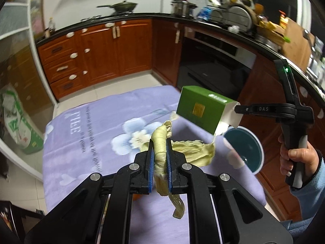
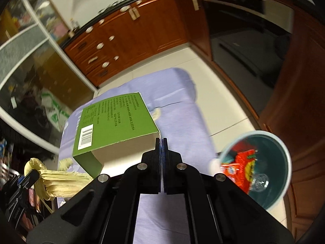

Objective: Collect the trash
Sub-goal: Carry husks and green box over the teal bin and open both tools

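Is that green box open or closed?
Open. The green box, pinched by the right gripper at one wall, shows a bare cardboard inside at its near end.

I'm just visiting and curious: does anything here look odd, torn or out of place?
The green box hangs tilted in the air, pinched by one opened flap in the right gripper, near the teal bin. The left gripper clamps limp, frayed corn husks. Nothing looks spilled.

Blurred countertop dishes, far right.
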{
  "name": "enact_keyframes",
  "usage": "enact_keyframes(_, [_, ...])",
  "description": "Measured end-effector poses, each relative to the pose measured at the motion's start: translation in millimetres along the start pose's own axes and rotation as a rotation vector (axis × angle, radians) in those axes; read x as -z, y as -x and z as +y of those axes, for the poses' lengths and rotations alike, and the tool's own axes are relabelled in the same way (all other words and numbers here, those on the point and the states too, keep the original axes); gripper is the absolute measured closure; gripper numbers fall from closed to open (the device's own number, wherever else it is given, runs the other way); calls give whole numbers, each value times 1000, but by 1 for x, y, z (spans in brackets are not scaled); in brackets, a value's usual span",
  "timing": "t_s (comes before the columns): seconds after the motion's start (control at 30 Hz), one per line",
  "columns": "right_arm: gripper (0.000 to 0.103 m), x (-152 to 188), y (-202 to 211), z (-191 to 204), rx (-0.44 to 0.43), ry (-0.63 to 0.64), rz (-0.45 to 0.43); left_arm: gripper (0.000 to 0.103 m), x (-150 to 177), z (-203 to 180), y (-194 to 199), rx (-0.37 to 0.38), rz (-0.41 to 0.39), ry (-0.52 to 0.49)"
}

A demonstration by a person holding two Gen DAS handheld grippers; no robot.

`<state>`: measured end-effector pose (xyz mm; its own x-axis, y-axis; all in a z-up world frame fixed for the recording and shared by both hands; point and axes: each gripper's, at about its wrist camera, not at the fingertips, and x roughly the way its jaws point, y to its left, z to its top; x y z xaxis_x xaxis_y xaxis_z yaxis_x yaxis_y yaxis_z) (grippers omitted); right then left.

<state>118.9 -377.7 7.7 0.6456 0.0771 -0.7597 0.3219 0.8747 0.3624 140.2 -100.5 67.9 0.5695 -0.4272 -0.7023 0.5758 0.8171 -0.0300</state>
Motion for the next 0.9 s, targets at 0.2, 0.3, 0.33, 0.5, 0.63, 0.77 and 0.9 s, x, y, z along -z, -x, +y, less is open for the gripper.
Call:
enact_keyframes(0.2, [102, 1, 36, -63, 27, -95, -57, 93, -5, -56, -17, 49, 31, -71])
enact_keyframes(0.3, [102, 6, 49, -90, 46, -123, -71, 93, -6, -80, -28, 76, 51, -90])
enact_keyframes(0.33, [102, 9, 54, -101, 51, -138, -76, 93, -6, -87, -30, 87, 57, -91])
enact_keyframes(0.5, [102, 19, 80, -146, 67, -205, -111, 93, -14, -140, -49, 147, 83, -143])
enact_keyframes(0.63, [102, 26, 97, -179, 80, -252, -135, 93, -17, -189, -69, 191, 115, -201])
enact_keyframes(0.77, [102, 33, 104, -205, 93, -285, -134, 93, -19, -225, -88, 232, 148, -228])
enact_keyframes(0.9, [102, 36, 102, -225, 102, -311, -119, 92, -21, -251, -112, 239, 182, -244])
